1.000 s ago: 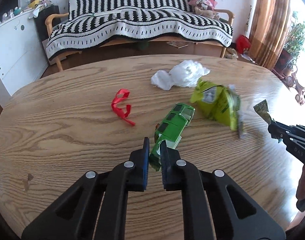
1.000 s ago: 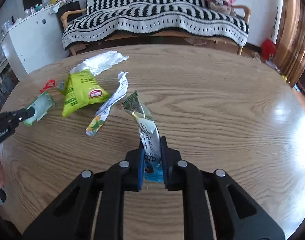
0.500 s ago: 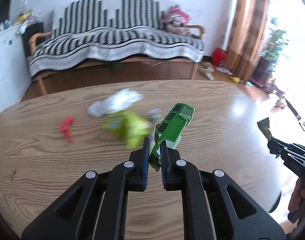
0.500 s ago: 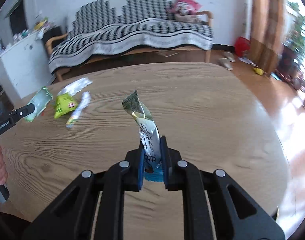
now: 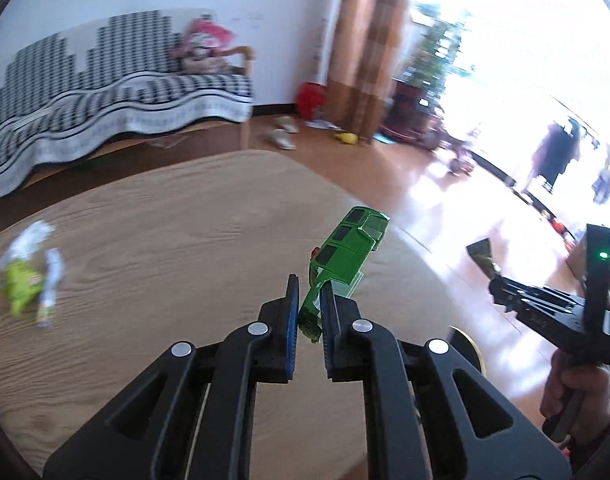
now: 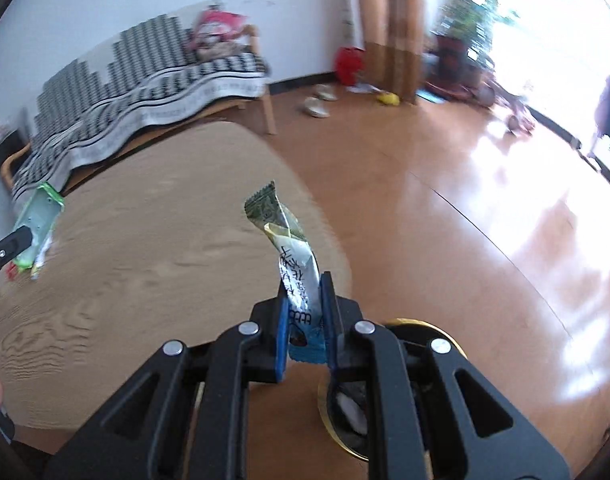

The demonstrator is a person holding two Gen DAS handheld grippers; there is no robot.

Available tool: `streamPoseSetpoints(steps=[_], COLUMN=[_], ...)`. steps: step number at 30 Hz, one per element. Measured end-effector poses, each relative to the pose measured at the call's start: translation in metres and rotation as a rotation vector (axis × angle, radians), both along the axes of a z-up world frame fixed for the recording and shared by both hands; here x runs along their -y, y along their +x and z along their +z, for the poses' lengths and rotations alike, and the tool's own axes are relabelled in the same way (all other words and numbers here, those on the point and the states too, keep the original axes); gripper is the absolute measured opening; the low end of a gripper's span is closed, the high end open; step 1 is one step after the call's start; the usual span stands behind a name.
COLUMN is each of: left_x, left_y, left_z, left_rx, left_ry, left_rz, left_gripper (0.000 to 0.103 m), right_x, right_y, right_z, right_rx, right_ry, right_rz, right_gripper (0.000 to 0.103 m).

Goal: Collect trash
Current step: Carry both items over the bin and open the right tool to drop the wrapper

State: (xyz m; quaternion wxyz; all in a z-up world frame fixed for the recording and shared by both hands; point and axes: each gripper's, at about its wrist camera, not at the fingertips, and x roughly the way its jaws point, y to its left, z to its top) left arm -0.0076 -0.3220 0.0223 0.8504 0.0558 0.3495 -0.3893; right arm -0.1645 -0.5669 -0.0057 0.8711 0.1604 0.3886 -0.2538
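My left gripper (image 5: pixel 308 294) is shut on a green wrapper (image 5: pixel 345 248) and holds it above the right end of the wooden table (image 5: pixel 177 248). My right gripper (image 6: pixel 303 294) is shut on a white and green snack wrapper (image 6: pixel 291 248), held past the table's right edge over the floor. The right gripper also shows in the left wrist view (image 5: pixel 501 280), and the green wrapper shows in the right wrist view (image 6: pixel 39 220). A gold-rimmed bin (image 6: pixel 425 328) sits on the floor below the right gripper, mostly hidden by it.
A lime green packet (image 5: pixel 23 284) and white scraps (image 5: pixel 33 236) lie at the table's left. A striped sofa (image 5: pixel 105 92) stands behind. Slippers (image 5: pixel 281 136), a curtain (image 5: pixel 365 48) and potted plants (image 5: pixel 433 64) are to the right on the shiny floor.
Both grippers have swung right with their wrappers, from over the table's middle to its right end. The rest of the trash now lies far left.
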Motion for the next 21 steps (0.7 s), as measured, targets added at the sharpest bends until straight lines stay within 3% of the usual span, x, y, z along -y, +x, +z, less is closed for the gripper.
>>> streamPoseSetpoints(steps=[10,21], left_x=[0.082,0.112], left_y=[-0.055,-0.079], left_z=[-0.027,-0.041], left_rx=[-0.017,-0.015], left_ry=[0.035,0.062], left_rz=[-0.17,-0.244], left_gripper=[0.009,0.009], right_x=[0.066,0.081], right_y=[-0.069,-0.075], right_z=[-0.048,-0.069], right_rx=[-0.073,-0.119], right_ry=[0.146,0.245], right_rz=[-0.154,-0.185], right_gripper=[0.015,0.015])
